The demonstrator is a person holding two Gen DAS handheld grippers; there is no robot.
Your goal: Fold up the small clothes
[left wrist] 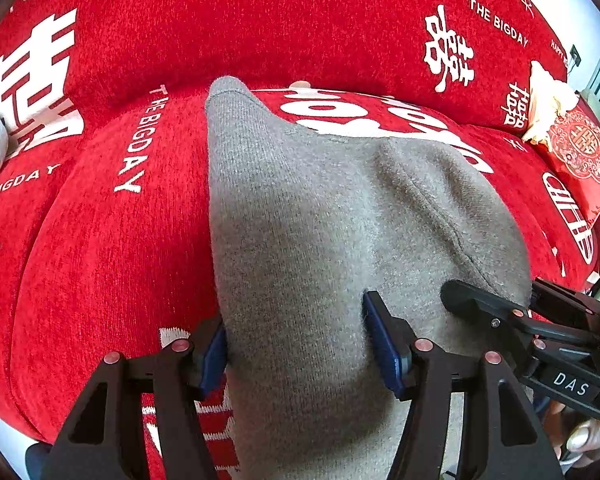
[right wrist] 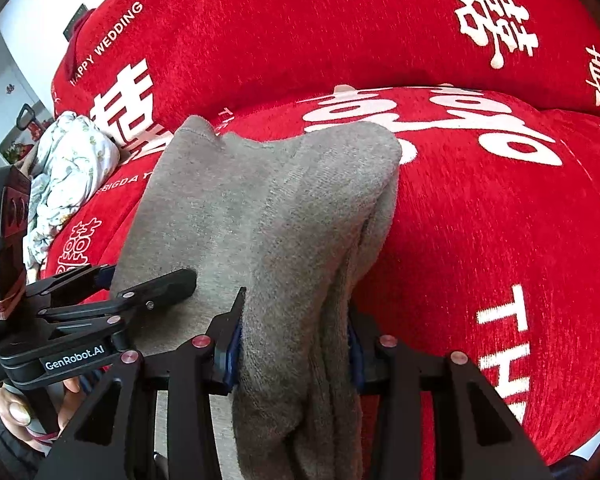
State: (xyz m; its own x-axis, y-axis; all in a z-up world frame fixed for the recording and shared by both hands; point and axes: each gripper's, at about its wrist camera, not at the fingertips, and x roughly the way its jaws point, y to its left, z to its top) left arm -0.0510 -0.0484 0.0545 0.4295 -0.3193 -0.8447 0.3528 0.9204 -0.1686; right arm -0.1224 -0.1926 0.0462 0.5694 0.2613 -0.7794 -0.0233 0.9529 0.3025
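Note:
A grey knitted garment (left wrist: 320,216) lies stretched over the red sofa seat (left wrist: 100,240), its far end reaching toward the backrest. My left gripper (left wrist: 296,340) is shut on the garment's near left part, fabric bunched between the blue pads. My right gripper (right wrist: 296,340) is shut on the near right part, where the cloth (right wrist: 268,216) hangs in thick folds. Each gripper shows in the other's view: the right one (left wrist: 500,312) at the garment's right edge, the left one (right wrist: 148,284) at its left edge.
The sofa cover is red with white lettering, and its backrest (left wrist: 260,20) rises behind the garment. A white flowered cloth (right wrist: 68,168) lies crumpled at the left end of the seat. A red patterned cushion (left wrist: 580,152) sits at the right end.

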